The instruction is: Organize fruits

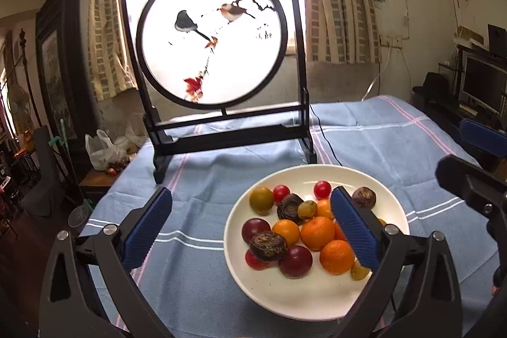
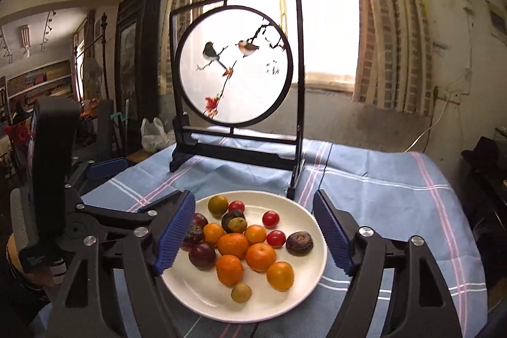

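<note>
A white plate (image 1: pixel 272 290) on the blue cloth holds several fruits: oranges (image 1: pixel 317 232), dark plums (image 1: pixel 295 261), red cherry tomatoes (image 1: pixel 322 189), brown water chestnuts (image 1: pixel 268 246) and small green-yellow fruits (image 1: pixel 261 200). My left gripper (image 1: pixel 250 232) is open and empty, hovering over the plate's left part. In the right wrist view the same plate (image 2: pixel 202 290) lies between the fingers of my right gripper (image 2: pixel 258 238), which is open and empty above the oranges (image 2: pixel 233 245).
A black-framed round bird screen (image 1: pixel 212 37) stands on the blue striped tablecloth (image 1: pixel 396 148) behind the plate; it also shows in the right wrist view (image 2: pixel 237 68). A black cord (image 1: pixel 326 141) runs beside it. A plastic bag (image 1: pixel 101 151) lies beyond the table's left edge.
</note>
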Motion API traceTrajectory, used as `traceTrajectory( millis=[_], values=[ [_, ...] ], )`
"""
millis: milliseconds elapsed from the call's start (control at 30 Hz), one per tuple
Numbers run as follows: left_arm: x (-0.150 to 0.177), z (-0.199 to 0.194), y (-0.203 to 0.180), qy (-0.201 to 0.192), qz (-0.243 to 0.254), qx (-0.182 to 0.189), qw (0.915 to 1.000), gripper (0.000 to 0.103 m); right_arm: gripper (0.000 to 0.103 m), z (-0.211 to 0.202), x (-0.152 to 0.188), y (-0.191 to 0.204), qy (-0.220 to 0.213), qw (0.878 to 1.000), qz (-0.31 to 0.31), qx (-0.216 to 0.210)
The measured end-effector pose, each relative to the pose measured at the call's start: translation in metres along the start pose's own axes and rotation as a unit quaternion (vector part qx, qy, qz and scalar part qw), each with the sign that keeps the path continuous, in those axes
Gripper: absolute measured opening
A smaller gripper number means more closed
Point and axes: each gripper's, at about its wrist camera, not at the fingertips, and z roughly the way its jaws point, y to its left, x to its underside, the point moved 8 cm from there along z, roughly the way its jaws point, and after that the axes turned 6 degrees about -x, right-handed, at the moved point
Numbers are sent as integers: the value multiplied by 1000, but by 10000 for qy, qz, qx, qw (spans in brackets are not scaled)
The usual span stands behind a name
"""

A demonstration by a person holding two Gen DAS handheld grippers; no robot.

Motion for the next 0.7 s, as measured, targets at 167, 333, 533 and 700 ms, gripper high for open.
traceTrajectory(
  millis=[167,333,533,700],
  values=[
    [-1,-16,11,-198,-178,-37,9996,98,91,-19,11,-11,-259,9986,448,-69],
    [6,-8,13,-116,-376,53,9992,98,91,-16,24,-15,-288,9980,557,25],
    [15,2,16,-137,-421,0,9990,98,93,-6,38,-15,-131,9982,586,24],
    [21,9,12,-20,-373,72,9993,98,93,1,47,-14,-12,9985,543,45]
  ],
)
